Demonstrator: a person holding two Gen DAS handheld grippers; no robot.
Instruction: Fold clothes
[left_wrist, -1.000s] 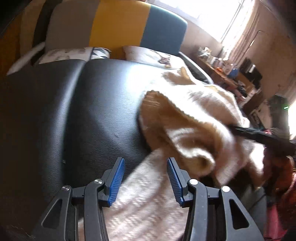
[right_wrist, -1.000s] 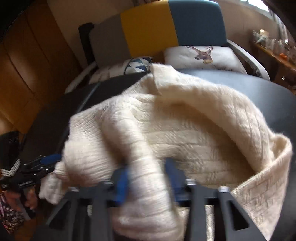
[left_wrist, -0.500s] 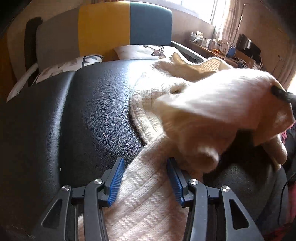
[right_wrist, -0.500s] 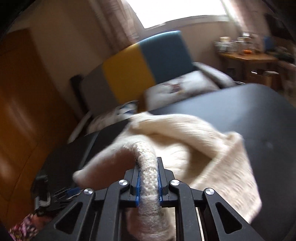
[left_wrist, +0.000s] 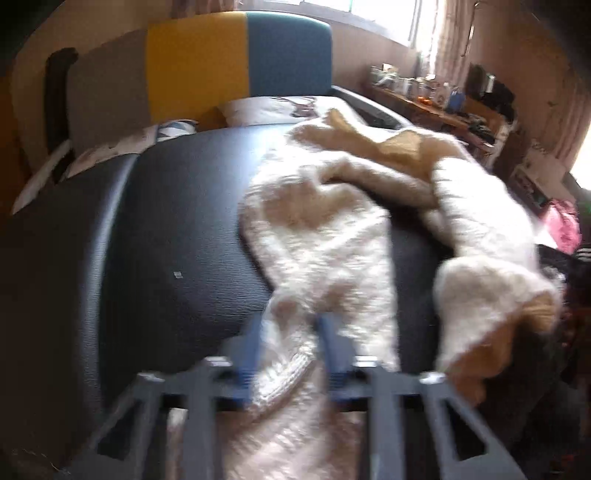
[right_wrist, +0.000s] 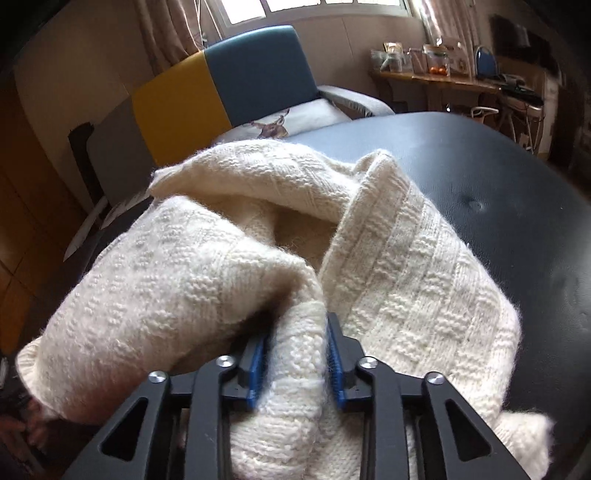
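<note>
A cream knitted sweater (left_wrist: 325, 229) lies bunched on the black padded table (left_wrist: 177, 229). In the blurred left wrist view one strip of it runs toward me and passes between the blue pads of my left gripper (left_wrist: 290, 347), which press in on it from both sides. In the right wrist view the sweater (right_wrist: 221, 258) is heaped in thick folds. A fat roll of knit sits between the pads of my right gripper (right_wrist: 295, 354), whose jaws stand apart around it. Neither gripper shows in the other's view.
A grey, yellow and blue sofa (right_wrist: 221, 85) with a deer-print cushion (right_wrist: 288, 122) stands behind the table (right_wrist: 517, 184). A cluttered wooden desk (right_wrist: 443, 77) lines the back right wall. Something pink (left_wrist: 561, 229) lies past the table's right edge.
My left jaws have narrowed onto the strip of sweater. My right jaws, tightly pinched half a second ago, have widened, and the lifted sweater has come down onto the table.
</note>
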